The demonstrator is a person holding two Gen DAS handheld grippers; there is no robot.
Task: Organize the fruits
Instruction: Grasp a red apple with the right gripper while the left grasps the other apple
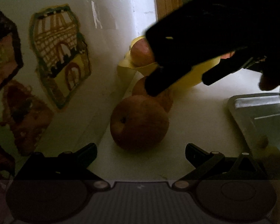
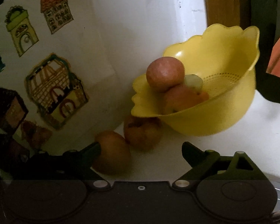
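House-shaped drawings (image 2: 56,91) are fixed to the white wall at the left of both views. In the left wrist view, the left gripper (image 1: 141,154) has its two fingers spread wide apart and holds nothing; a large apple (image 1: 139,122) lies on the white table (image 1: 196,130) just ahead of the gap between them, close to the wall. A second apple (image 1: 140,87) lies directly behind the first, touching or nearly touching it, and is partly covered by the dark body of the right gripper (image 1: 179,82), which reaches in from the upper right with its fingers apart above that fruit. Behind it stands the yellow colander (image 1: 127,69), with a reddish apple visible at its rim. A grey metal tray (image 1: 252,115) lies on the table at the right edge. In the right wrist view, the right gripper's fingers stand wide apart and empty, with the two table apples low at left centre beside the wall. To their right the colander, its rim scalloped and its base perforated, appears tilted and holds an upper apple (image 2: 165,73), a lower apple (image 2: 183,100) and a pale green fruit (image 2: 194,82).
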